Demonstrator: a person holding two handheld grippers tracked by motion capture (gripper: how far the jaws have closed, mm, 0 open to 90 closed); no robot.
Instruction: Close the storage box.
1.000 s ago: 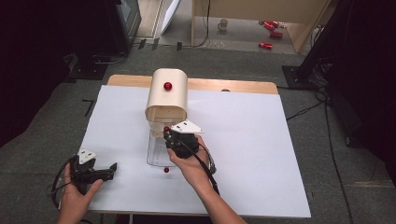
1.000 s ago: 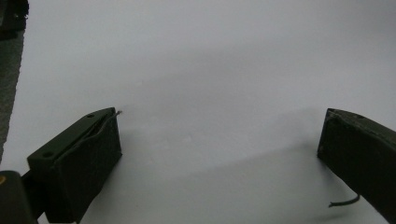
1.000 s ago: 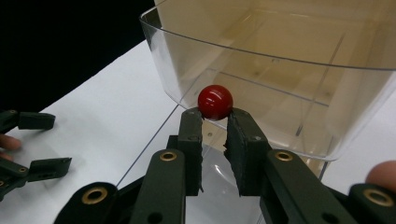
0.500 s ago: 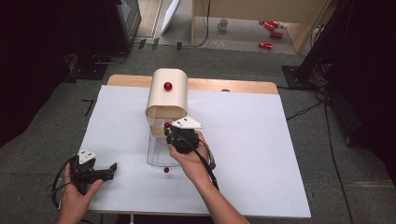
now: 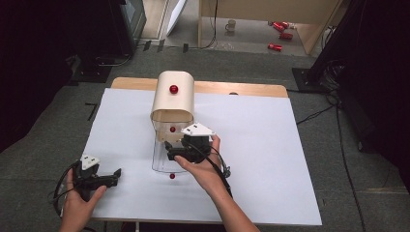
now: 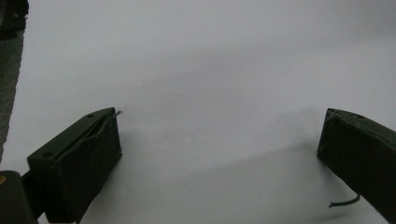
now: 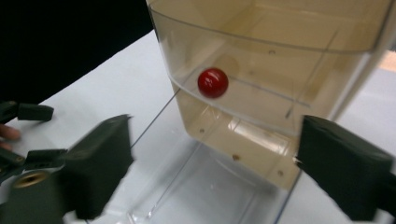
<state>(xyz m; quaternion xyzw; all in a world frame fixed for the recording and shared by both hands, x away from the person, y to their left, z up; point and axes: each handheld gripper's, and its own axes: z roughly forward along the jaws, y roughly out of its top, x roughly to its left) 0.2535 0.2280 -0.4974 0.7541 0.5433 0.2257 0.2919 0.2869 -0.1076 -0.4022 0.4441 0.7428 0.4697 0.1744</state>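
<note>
glossy red ball point(image 7: 213, 82), clear plastic drawer point(image 7: 205, 186)

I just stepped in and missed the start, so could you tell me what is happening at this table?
A person works at a rounded cream wooden box with clear plastic drawers. The right hand-held gripper sits at the pulled-out lower clear drawer; its jaws have just been opening, with nothing between them. The upper drawer with a red ball knob is in front of it. The left hand-held gripper rests open on the white table cover.

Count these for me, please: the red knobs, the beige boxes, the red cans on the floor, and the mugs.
Red knobs: 3
Beige box: 1
Red cans: 3
Mug: 1
Total: 8
</note>
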